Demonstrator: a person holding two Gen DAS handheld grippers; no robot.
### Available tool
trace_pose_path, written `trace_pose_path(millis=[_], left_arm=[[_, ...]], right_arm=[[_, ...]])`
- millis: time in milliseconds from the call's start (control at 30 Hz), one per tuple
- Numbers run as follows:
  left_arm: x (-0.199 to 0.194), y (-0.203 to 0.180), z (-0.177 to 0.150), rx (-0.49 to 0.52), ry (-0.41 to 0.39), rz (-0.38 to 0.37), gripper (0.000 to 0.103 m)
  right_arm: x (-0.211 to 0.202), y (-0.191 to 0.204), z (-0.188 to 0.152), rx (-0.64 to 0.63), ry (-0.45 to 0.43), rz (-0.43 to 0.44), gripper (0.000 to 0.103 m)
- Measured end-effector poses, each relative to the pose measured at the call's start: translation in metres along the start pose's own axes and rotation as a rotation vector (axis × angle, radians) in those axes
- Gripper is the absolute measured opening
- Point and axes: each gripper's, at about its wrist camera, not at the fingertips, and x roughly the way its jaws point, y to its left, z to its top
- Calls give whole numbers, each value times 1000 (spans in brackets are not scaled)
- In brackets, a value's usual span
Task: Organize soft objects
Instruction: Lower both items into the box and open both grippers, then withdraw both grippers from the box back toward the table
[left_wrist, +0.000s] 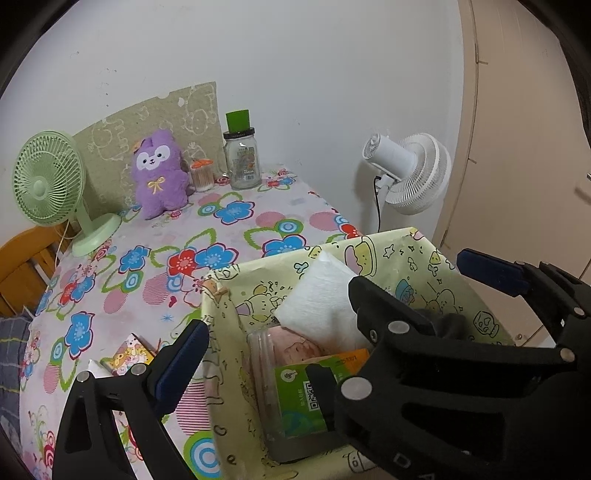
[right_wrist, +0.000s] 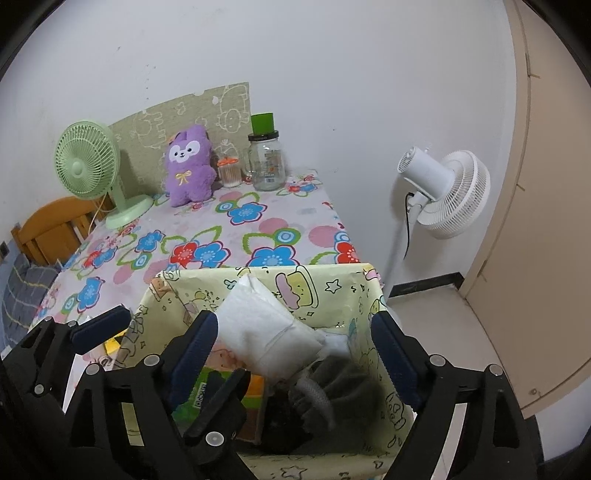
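Note:
A purple plush toy (left_wrist: 159, 172) sits upright at the back of the flowered table, also in the right wrist view (right_wrist: 190, 165). A pale yellow cartoon-print box (left_wrist: 406, 254) (right_wrist: 343, 295) stands at the table's near right edge. It holds a white soft pack (left_wrist: 325, 299) (right_wrist: 266, 328), a grey knitted item (right_wrist: 332, 391), a green packet (left_wrist: 299, 398) and a clear pouch. My left gripper (left_wrist: 328, 295) is open, its fingers straddling the box. My right gripper (right_wrist: 295, 350) is open and empty over the box's inside.
A green desk fan (left_wrist: 50, 184) stands back left. A glass jar with a green cap (left_wrist: 242, 157) and a cotton-swab pot (left_wrist: 202, 173) stand next to the plush. A white floor fan (left_wrist: 410, 173) stands right of the table. A small colourful card pack (left_wrist: 127, 354) lies near the box.

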Motion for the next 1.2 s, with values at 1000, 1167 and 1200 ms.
trace_pose_path(millis=[1000,1167,1200], left_arm=[[-95,36,-7,-8,-150,43,100],[-105,45,-10,-16,-164,49,101],[-107,47,-11,-17,-166,51,101]], right_arm=[[-86,58,5,-19,-129,8,88],[-96,70,4,-25,-141,6,88],[-97,72,4,-24,-142,8,88]])
